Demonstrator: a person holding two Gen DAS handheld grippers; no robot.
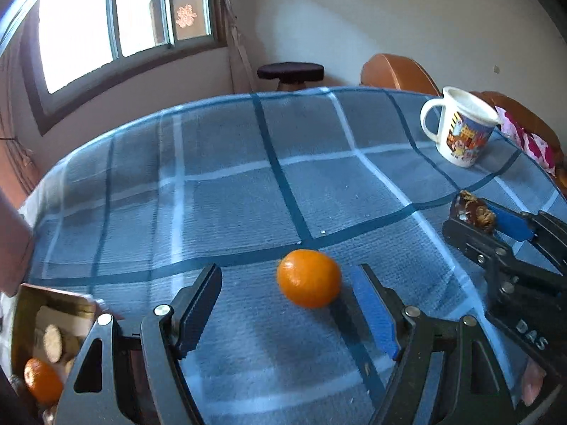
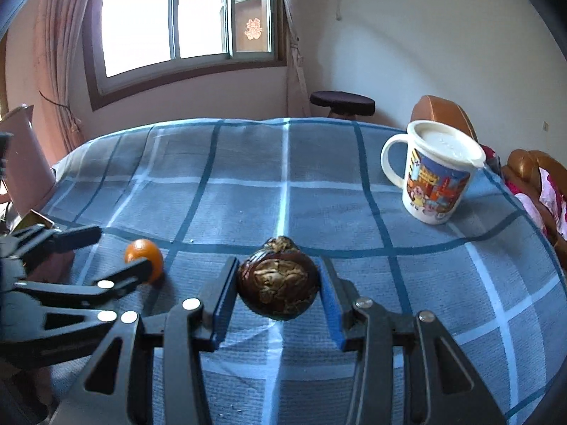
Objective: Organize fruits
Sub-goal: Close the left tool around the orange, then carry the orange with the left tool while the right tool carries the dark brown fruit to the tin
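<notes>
At the far left, a gold box [image 1: 53, 304] already held one orange [image 1: 42, 380] among some biscuits. The left tool [image 1: 283, 304] stood wide, nothing in it, its pads apart from the loose orange [image 1: 309, 278] lying between them on the checked table [image 1: 230, 194]. To its right, the right tool [image 2: 278, 283] was clamped narrow on a dark, wrinkled brown fruit [image 2: 278, 285] carried above the cloth. A lidded mug [image 2: 434, 173] stood far right. The step in hand looked like gathering; next the left should close on the orange.
</notes>
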